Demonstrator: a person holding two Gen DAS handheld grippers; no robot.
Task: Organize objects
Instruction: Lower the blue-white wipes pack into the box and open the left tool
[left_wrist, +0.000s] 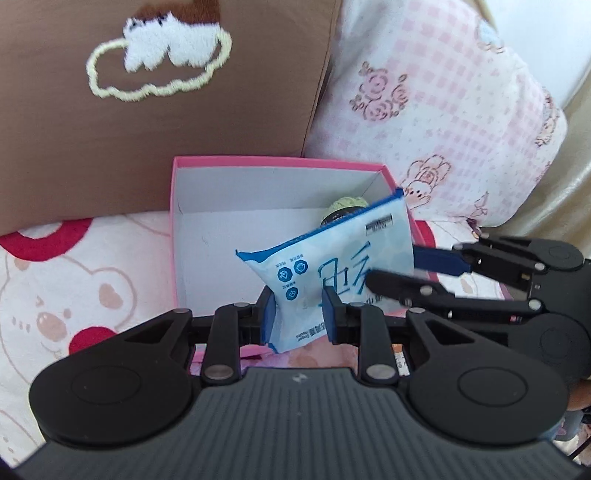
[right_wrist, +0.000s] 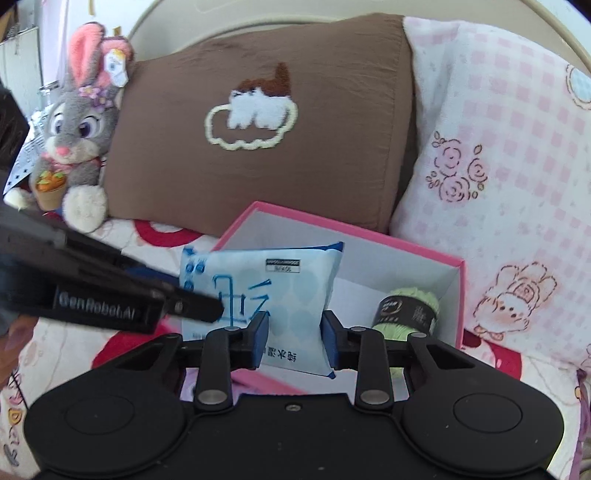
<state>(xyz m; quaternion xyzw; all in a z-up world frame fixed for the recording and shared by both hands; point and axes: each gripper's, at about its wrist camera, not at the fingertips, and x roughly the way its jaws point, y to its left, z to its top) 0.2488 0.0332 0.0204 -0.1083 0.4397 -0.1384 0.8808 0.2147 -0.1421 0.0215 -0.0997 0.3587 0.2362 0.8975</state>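
Bed, pillow end: both grippers, left gripper (left_wrist: 299, 314) and right gripper (right_wrist: 295, 341), apparently clenched on wipes packet (right_wrist: 258, 291); lower squarely into pink box (left_wrist: 221, 160), beside yarn (right_wrist: 410, 310).

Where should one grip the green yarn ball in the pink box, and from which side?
Grip the green yarn ball across its black label band, probably coming from above: it lies in a corner of the pink box, walls close two sides, and the wipes pack blocks the front.

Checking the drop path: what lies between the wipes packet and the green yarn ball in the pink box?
Nothing: in the right wrist view only bare white box floor separates the wipes packet from the green yarn ball.
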